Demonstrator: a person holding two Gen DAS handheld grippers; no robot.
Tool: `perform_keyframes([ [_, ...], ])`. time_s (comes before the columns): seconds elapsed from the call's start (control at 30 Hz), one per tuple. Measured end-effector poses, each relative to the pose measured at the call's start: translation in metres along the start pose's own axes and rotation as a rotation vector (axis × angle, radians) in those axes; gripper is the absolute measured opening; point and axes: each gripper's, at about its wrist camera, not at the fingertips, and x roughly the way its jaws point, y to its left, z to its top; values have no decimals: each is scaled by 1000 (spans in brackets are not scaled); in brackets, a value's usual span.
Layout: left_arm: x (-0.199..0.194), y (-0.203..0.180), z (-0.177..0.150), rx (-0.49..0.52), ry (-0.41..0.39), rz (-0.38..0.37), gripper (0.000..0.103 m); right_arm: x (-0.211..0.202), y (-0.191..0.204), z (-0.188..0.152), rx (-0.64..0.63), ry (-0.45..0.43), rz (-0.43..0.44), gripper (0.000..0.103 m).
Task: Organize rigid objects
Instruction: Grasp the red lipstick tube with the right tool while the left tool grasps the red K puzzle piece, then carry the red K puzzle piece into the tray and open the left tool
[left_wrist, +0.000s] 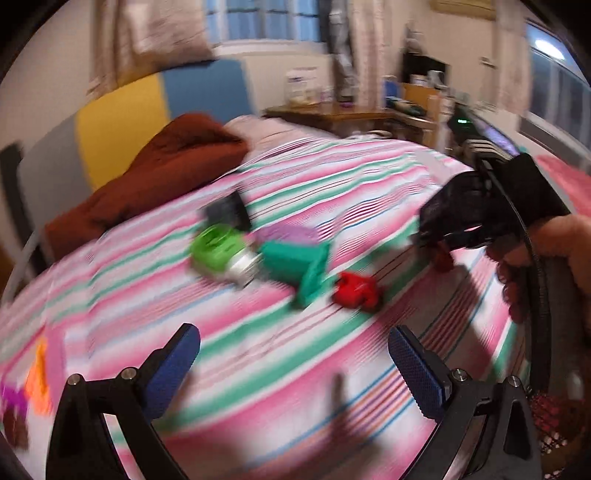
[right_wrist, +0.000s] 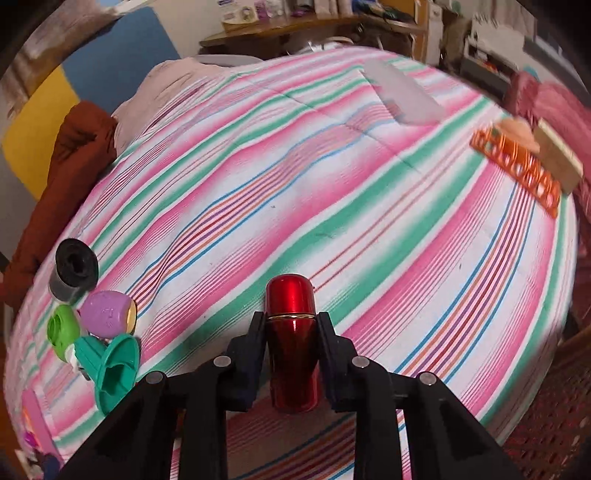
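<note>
Red metallic capsule-shaped bottle (right_wrist: 291, 347) sits pinched between the pressed-in fingers of the right claw (right_wrist: 290, 325), held above the striped pink-and-green bedspread (right_wrist: 332, 177). Only the left wrist view shows the left claw (left_wrist: 293, 354) spread wide and empty, with a small red plastic piece (left_wrist: 356, 290) on the bed beyond it. Both views show the teal plastic funnel-shaped piece (right_wrist: 114, 367) beside a green plastic cap (right_wrist: 63, 330).

Black angular gripper frames with silver round screw heads; blue cross-hatched pads (left_wrist: 415, 373) on left gripper (left_wrist: 295, 369); black cable along right gripper (left_wrist: 430, 236); bare-skinned hand (left_wrist: 546, 258) on its handle.
</note>
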Motion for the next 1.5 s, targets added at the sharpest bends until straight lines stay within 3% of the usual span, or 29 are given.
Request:
perform_keyframes([
  [0.17, 30, -13, 8, 119, 14, -65, 93, -2, 0, -1, -8, 4, -1, 26],
  [0.3, 50, -25, 9, 179, 66, -123, 78, -3, 2, -3, -23, 5, -4, 26],
  [0.57, 67, -38, 26, 175, 65, -128, 73, -5, -1, -3, -18, 7, 1, 26],
  [0.63, 76, -38, 26, 175, 99, -133, 58, -5, -1, -4, -23, 6, -3, 26],
  [0.83, 77, -30, 18, 128, 112, -181, 55, -8, 0, -6, -38, 7, -9, 26],
  [1.1, 60, -15, 2, 73, 94, -179, 53, -13, 6, -11, -80, 10, 32, 26],
  [1.3, 43, -11, -15, 52, 75, -118, 53, -14, 24, -16, -214, 21, 50, 26],
  [1.5, 30, -7, -25, 48, 58, -128, 53, 2, 57, -11, -346, 5, 39, 26],
])
